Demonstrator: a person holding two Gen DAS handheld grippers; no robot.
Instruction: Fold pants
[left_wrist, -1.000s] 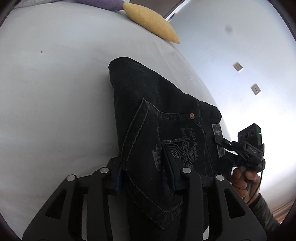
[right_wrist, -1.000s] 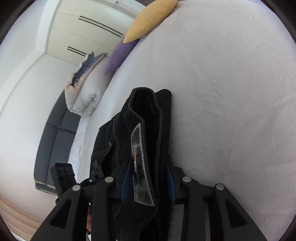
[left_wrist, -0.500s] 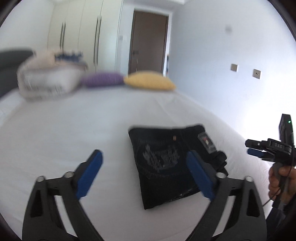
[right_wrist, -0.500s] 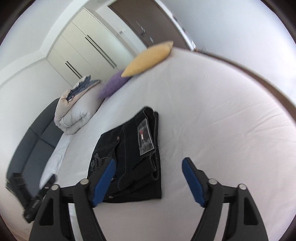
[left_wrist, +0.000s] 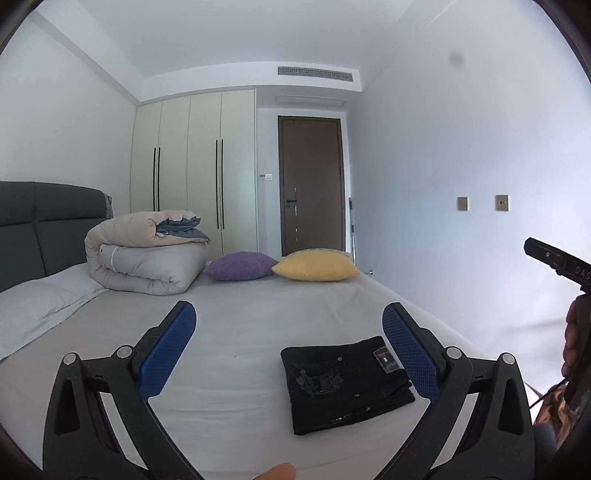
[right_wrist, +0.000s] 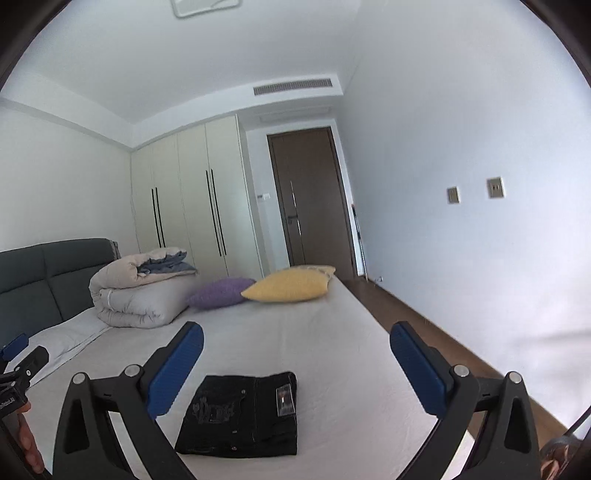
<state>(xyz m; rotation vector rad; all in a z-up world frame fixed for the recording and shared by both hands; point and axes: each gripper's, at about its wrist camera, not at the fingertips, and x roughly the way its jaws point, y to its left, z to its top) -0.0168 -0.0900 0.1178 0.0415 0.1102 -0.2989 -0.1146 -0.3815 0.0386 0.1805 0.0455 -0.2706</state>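
The black pants (left_wrist: 343, 384) lie folded into a flat rectangle on the white bed (left_wrist: 240, 321), back pocket print and waist label up. They also show in the right wrist view (right_wrist: 243, 413). My left gripper (left_wrist: 290, 347) is open and empty, held back above the bed's near edge, well clear of the pants. My right gripper (right_wrist: 295, 365) is open and empty too, raised and away from them. The right gripper's body (left_wrist: 557, 260) shows at the left view's right edge.
A rolled duvet (left_wrist: 147, 254), a purple pillow (left_wrist: 240, 266) and a yellow pillow (left_wrist: 317, 266) sit at the bed's far end. A grey headboard (left_wrist: 44, 229) is at left. Wardrobes and a brown door (left_wrist: 310, 184) stand behind. Wooden floor (right_wrist: 424, 325) runs along the bed's right side.
Both grippers let go of the pants, opened wide and pulled back and up. The folded pants now lie free on the bed.
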